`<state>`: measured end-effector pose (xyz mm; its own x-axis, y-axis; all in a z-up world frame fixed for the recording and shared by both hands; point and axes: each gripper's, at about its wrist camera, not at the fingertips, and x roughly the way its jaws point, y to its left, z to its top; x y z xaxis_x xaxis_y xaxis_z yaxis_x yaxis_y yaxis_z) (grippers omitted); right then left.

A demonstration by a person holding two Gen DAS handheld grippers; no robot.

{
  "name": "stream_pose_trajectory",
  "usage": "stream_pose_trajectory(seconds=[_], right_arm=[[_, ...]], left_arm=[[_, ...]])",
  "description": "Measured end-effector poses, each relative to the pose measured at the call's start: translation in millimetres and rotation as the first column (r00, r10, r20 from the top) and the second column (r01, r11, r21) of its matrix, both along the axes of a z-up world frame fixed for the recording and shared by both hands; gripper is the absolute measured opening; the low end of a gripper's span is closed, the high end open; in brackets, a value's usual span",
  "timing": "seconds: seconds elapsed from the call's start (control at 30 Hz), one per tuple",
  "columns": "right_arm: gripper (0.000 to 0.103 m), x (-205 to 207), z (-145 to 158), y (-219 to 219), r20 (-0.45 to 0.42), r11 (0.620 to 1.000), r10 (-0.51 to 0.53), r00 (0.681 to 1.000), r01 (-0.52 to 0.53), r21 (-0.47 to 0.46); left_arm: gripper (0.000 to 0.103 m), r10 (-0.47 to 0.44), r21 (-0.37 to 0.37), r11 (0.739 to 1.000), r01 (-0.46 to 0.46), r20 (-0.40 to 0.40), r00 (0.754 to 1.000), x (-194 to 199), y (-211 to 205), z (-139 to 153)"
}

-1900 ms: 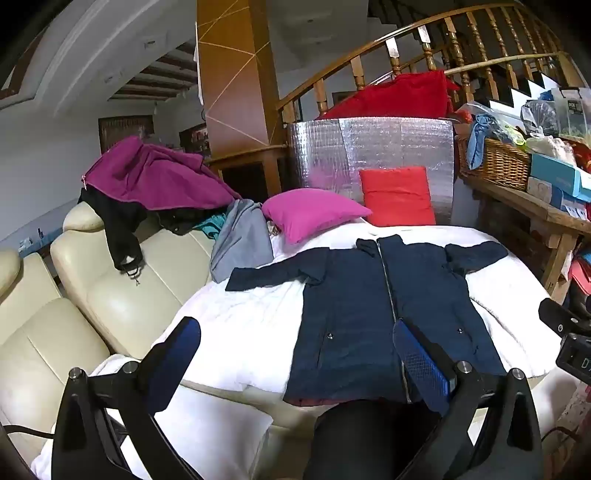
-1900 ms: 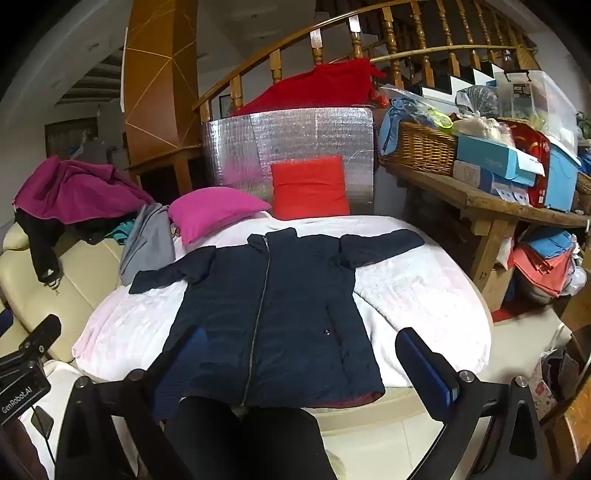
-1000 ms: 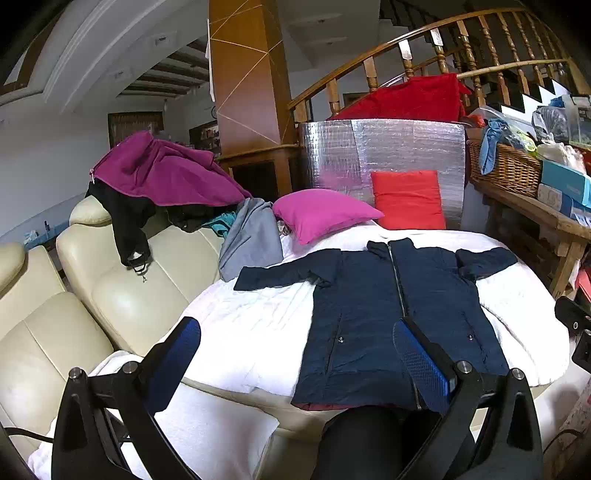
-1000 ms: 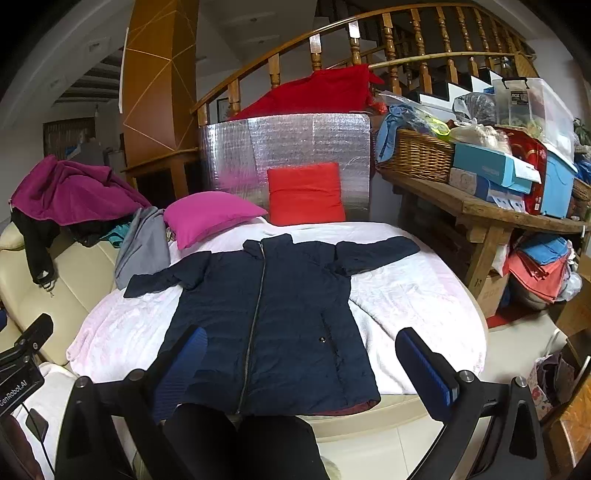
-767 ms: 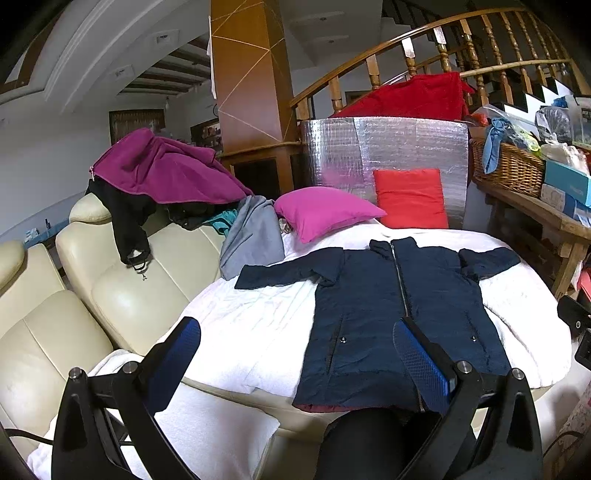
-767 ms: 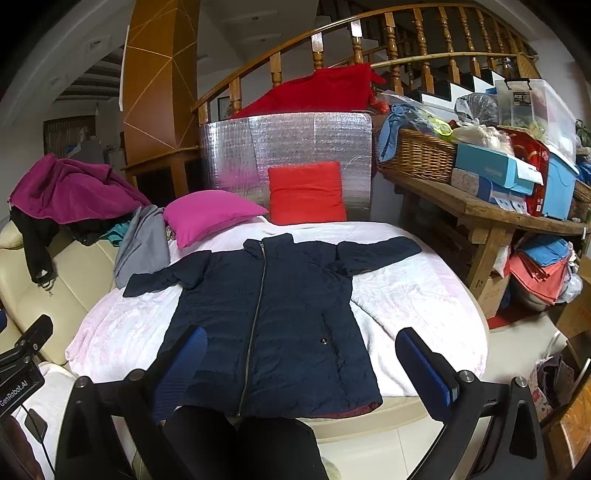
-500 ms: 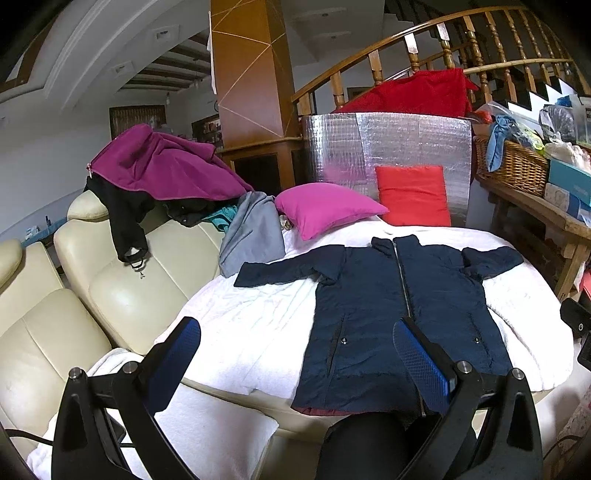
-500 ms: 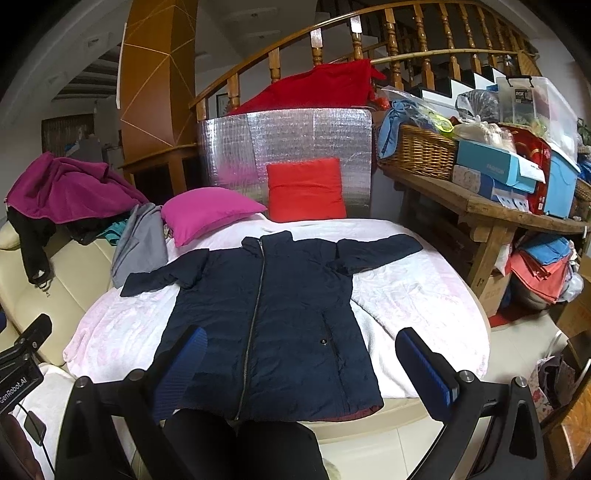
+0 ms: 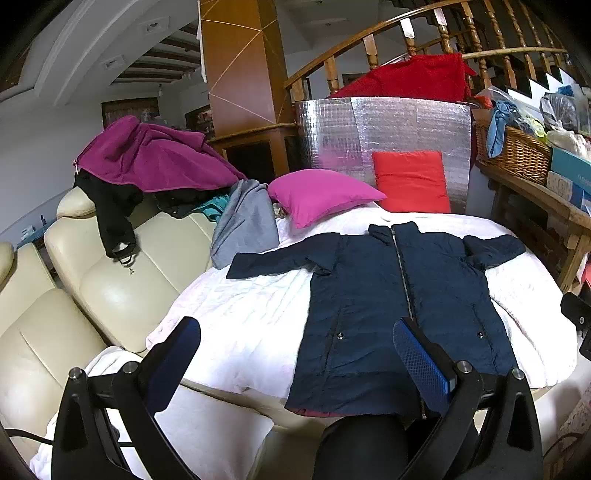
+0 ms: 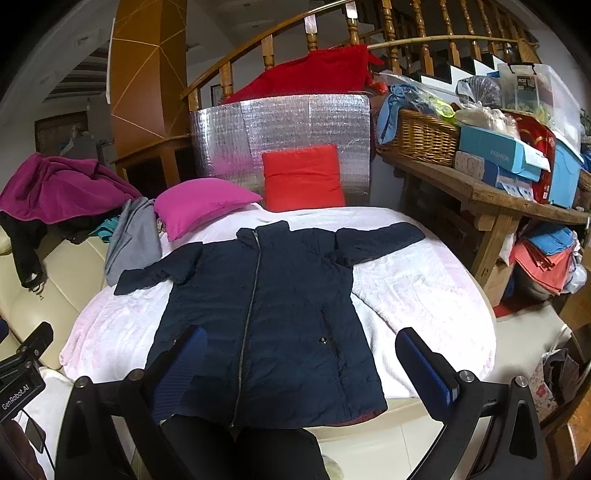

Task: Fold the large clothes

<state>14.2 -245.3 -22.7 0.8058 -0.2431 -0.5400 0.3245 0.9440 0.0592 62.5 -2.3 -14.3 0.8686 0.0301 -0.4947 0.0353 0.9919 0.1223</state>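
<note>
Left gripper point(image 9: 295, 354) wide, empty, held off near edge. Right gripper point(image 10: 301, 356) wide, empty, above hem. Navy coat point(image 10: 266, 306) flat, zipped, sleeves spread, on white-covered round table point(image 10: 424, 295). Pink pillow point(image 10: 199, 203), red pillow point(image 10: 303, 177) beyond collar.

Home living room: leather sofa point(image 9: 110, 295), wooden staircase point(image 10: 406, 29).

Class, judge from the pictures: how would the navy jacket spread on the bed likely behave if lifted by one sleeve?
The navy jacket lies flat and creased, so it probably droops limply. Its quilted bulk suggests light padding; the shell may be slippery.
</note>
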Motion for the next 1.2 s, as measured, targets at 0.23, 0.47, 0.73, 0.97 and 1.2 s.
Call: stream_pose_trajectory(seconds=[0.23, 0.47, 0.73, 0.97, 1.2], right_arm=[[0.103, 8, -1, -6, -0.009, 1.000, -0.009, 1.000, 0.009, 0.007], [0.103, 14, -2, -10, -0.014, 1.000, -0.010, 1.000, 0.010, 0.016], [0.103, 18, 0, -11, -0.015, 1.000, -0.006, 1.000, 0.007, 0.020], [0.103, 20, 0, -10, -0.016, 1.000, -0.005, 1.000, 0.005, 0.020], [0.103, 28, 1, -10, -0.028, 1.000, -0.001, 1.000, 0.001, 0.020]], left_arm=[[0.103, -0.004, 0.002, 1.000, 0.004, -0.009, 1.000, 7, -4, -1], [0.103, -0.001, 0.001, 1.000, 0.001, -0.011, 1.000, 10, -7, 0], [0.103, 0.006, 0.002, 1.000, -0.006, -0.011, 1.000, 13, -6, 2], [0.103, 0.006, 0.002, 1.000, -0.006, -0.008, 1.000, 14, -6, 2], [0.103, 0.008, 0.000, 1.000, -0.008, -0.019, 1.000, 21, -5, 0]])
